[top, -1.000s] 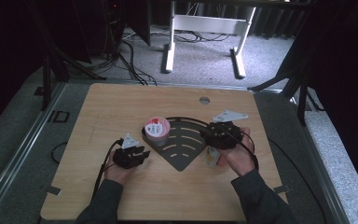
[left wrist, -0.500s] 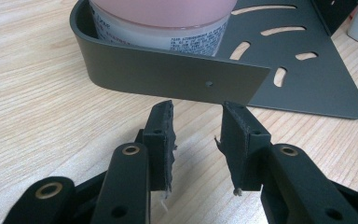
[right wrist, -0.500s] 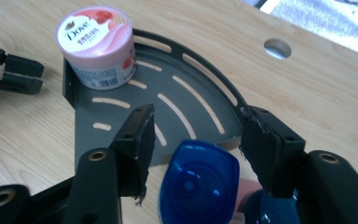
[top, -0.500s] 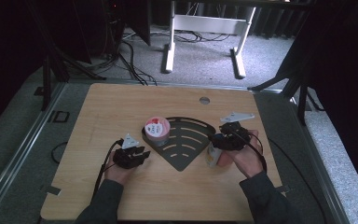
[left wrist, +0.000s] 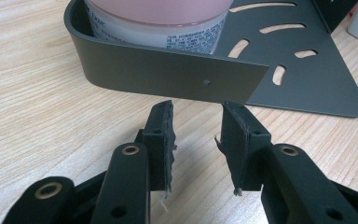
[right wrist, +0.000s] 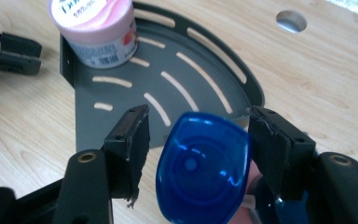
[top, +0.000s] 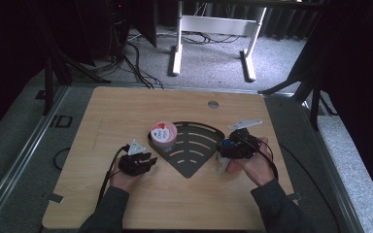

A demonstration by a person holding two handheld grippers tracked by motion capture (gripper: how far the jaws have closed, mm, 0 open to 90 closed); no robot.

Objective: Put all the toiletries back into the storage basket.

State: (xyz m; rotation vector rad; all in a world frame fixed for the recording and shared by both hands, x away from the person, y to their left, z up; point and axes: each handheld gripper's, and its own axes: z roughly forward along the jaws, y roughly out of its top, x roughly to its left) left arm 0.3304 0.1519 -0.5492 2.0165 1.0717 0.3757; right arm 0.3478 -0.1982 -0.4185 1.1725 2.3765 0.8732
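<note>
My right gripper (right wrist: 196,135) has its jaws spread wide. A blue cap (right wrist: 203,163) sits between them; there is a visible gap on the 9 o'clock side, and I cannot tell whether the 3 o'clock pad touches the cap. In the high view my right gripper (top: 235,145) sits at the 3 o'clock edge of the dark tray (top: 199,150), and my right hand (top: 252,165) comes in from 6 o'clock, palm wrapped around the gripper body. A white bottle (top: 220,164) stands under the gripper, just beside the tray's straight edge, on the table (top: 126,107).

My left gripper (left wrist: 196,135) has its jaws parted to a moderate gap with nothing between them. The tips sit just short of the tray wall (left wrist: 168,70), pointing at it toward 12 o'clock; I cannot tell whether they touch it. In the high view my left gripper (top: 137,162) lies low on the table at 9 o'clock of the tray, with my left hand (top: 124,179) behind it at 6 o'clock.

The tray is a quarter-round shelf with curved slots, lying flat on the table. It holds one item: a pink tub (top: 163,136) with a printed lid, standing upright in the corner at 10 o'clock, close against the wall. In the right gripper view the tub (right wrist: 95,28) appears at 11 o'clock.
</note>
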